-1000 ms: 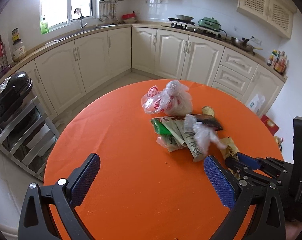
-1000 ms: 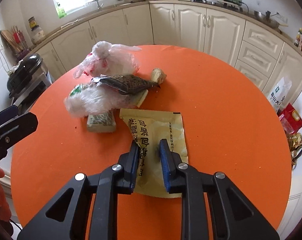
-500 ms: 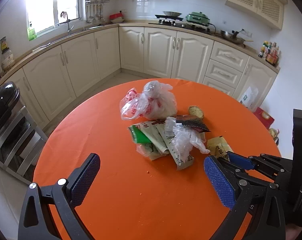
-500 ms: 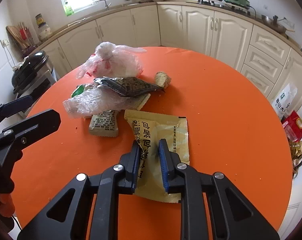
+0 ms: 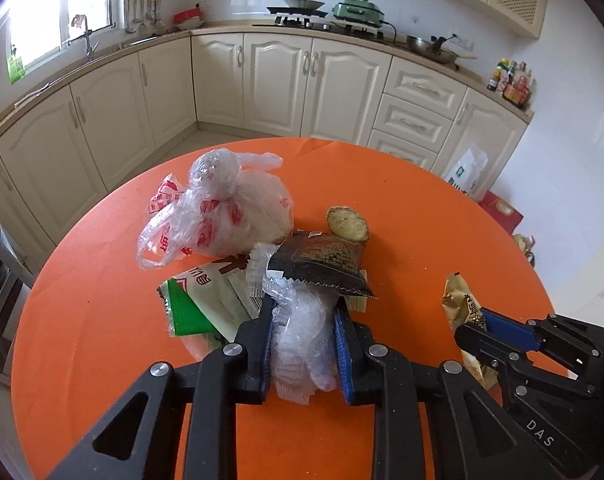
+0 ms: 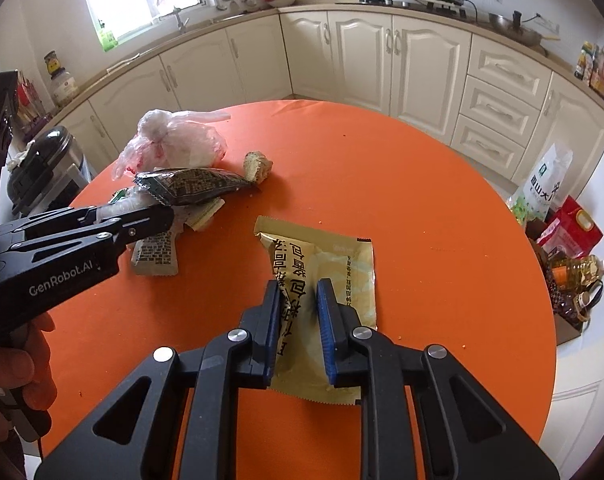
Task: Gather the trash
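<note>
On the round orange table (image 6: 421,220) lies a heap of trash: a knotted plastic bag (image 5: 230,212), green and white packets (image 5: 198,300), a dark wrapper (image 5: 321,260) and a bread chunk (image 5: 347,224). My left gripper (image 5: 303,312) is closing its jaws on a crumpled clear plastic wrapper (image 5: 302,344), and the pads press into it. My right gripper (image 6: 298,292) is shut on a gold snack wrapper (image 6: 333,256) whose far end rests on the table to the right of the heap. In the right wrist view the left gripper (image 6: 158,216) reaches into the heap from the left.
Cream kitchen cabinets (image 5: 313,80) ring the far side of the table. Bags and boxes (image 6: 557,216) stand on the floor past the table's right edge. A black appliance (image 6: 42,168) sits on a rack to the left. A person's hand (image 6: 18,376) holds the left gripper.
My left gripper has moved forward and down into the heap, and its wide-open jaws have closed around the clear plastic wrapper. The right gripper keeps its hold on the gold wrapper and has shifted slightly.
</note>
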{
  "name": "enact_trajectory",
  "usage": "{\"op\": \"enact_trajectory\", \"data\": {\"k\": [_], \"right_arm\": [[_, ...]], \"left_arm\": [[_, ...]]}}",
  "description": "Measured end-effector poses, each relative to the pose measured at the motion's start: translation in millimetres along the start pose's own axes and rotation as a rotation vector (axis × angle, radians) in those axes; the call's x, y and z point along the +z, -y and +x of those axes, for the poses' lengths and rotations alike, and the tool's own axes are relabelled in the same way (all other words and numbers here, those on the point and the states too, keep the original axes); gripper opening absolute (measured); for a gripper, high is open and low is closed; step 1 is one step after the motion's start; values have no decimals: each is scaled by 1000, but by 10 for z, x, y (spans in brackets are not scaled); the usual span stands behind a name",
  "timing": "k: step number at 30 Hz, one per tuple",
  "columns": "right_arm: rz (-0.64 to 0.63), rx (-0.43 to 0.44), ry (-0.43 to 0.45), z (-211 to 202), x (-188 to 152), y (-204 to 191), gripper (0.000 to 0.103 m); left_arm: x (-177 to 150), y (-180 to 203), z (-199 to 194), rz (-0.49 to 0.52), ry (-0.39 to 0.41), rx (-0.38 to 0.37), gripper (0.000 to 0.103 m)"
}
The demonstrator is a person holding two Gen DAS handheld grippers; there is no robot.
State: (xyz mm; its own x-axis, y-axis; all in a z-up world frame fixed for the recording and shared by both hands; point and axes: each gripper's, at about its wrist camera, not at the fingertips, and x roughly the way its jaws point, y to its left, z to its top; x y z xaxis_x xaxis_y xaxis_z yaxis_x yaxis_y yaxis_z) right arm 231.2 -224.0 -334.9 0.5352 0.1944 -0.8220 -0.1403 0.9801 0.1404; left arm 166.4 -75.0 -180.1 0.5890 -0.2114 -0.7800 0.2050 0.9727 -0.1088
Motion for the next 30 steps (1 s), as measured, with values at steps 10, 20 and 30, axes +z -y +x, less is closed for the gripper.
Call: {"op": "enact_trajectory", "data": {"k": [10, 20, 30], "right_arm": [[21, 26, 11, -167, -94, 34, 17], [53, 63, 83, -678, -238, 57, 17], [48, 81, 197, -1285, -278, -31, 17]], "left_arm": [[-286, -233, -441, -34, 62, -21, 17], [-748, -109, -1285, -21, 177, -12, 17], [-1281, 158, -2029, 30, 291, -59, 17]]}}
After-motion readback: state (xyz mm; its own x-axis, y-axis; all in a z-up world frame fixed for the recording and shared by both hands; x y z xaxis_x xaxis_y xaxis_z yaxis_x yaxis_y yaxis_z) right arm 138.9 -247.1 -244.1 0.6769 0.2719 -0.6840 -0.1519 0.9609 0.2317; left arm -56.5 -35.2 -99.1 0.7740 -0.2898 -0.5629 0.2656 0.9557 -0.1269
